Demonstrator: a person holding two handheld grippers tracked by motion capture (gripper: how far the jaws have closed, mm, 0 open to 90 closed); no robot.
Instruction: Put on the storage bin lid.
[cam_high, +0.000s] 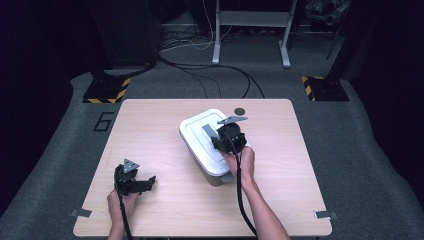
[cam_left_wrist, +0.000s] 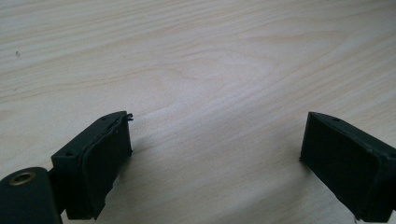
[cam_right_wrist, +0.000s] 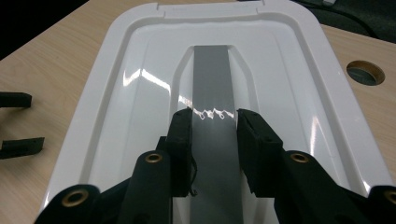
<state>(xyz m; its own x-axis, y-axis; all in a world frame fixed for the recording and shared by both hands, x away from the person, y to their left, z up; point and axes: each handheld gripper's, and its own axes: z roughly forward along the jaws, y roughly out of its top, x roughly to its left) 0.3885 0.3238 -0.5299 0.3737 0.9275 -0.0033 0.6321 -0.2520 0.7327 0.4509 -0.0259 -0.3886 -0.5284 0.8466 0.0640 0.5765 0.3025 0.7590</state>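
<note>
Light wooden desk (cam_high: 165, 130) on grey carpet

A white lidded box (cam_high: 200, 131) sits right of centre; a round hole (cam_high: 240, 111) lies just behind it.

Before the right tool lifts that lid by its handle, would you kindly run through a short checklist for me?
1. Right tool centred on the grey handle: ok, one jaw on each side of it.
2. Jaws clamped on the handle: cannot tell; they sit close against its edges.
3. Lid seated flat on the box: ok, as far as the high view shows.
4. Left tool out of the way: ok, open over bare table, apart from the box.
5. Box steadied for the lift: not ok, nothing holds it down.
</note>
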